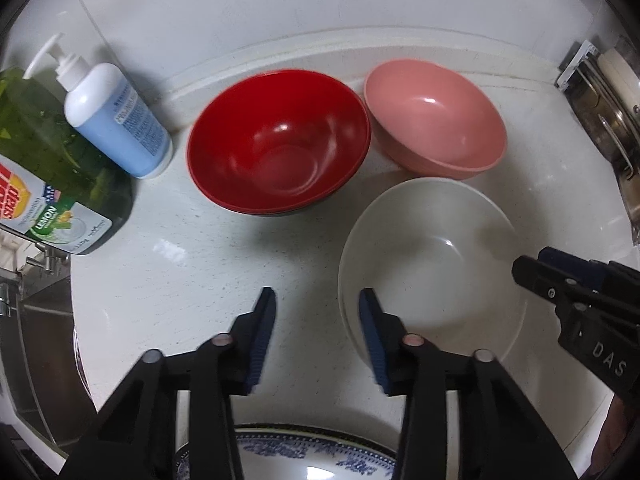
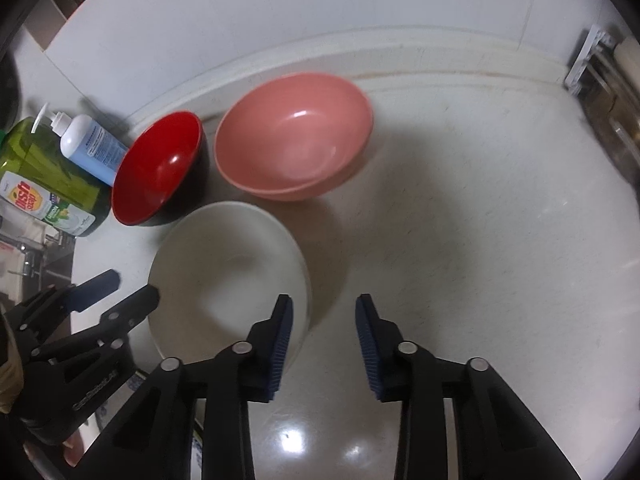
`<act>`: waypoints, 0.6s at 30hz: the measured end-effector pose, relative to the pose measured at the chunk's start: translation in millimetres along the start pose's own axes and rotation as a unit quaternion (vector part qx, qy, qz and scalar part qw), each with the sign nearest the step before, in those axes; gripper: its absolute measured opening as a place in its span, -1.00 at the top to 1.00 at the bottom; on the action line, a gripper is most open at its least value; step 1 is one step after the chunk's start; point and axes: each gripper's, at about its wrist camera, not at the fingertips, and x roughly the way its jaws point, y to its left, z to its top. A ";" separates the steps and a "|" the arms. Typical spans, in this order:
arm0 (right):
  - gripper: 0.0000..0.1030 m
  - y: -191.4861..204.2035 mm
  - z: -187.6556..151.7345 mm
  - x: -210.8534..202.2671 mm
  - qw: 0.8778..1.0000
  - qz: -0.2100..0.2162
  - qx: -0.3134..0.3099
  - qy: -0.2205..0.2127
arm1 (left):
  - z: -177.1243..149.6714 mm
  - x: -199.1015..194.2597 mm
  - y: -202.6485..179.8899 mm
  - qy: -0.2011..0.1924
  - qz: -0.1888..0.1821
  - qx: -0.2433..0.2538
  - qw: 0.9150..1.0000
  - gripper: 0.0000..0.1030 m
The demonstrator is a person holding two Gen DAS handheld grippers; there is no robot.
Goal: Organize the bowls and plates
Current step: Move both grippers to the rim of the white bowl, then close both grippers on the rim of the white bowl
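Three bowls sit on the white counter. A red bowl [image 1: 278, 142] [image 2: 160, 168] stands at the back left, seemingly stacked on others. A pink bowl [image 1: 434, 118] [image 2: 294, 136] stands to its right. A white bowl [image 1: 432, 268] [image 2: 228, 268] sits nearer. A blue-patterned plate [image 1: 312, 454] lies below my left gripper. My left gripper [image 1: 318, 300] [image 2: 132, 288] is open and empty at the white bowl's left rim. My right gripper [image 2: 324, 306] [image 1: 528, 264] is open and empty at that bowl's right rim.
A white and blue pump bottle [image 1: 116, 120] [image 2: 90, 146] and a green dish soap bottle [image 1: 52, 168] [image 2: 48, 176] stand at the left by the sink [image 1: 36, 320]. A metal rack [image 1: 604, 112] [image 2: 608, 92] stands at the right. A white wall backs the counter.
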 end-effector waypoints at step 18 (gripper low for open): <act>0.86 -1.5 4.0 26.9 0.999 0.032 0.025 0.035 | 5.7 16.9 -6.7 0.015 -0.031 -0.021 0.999 0.88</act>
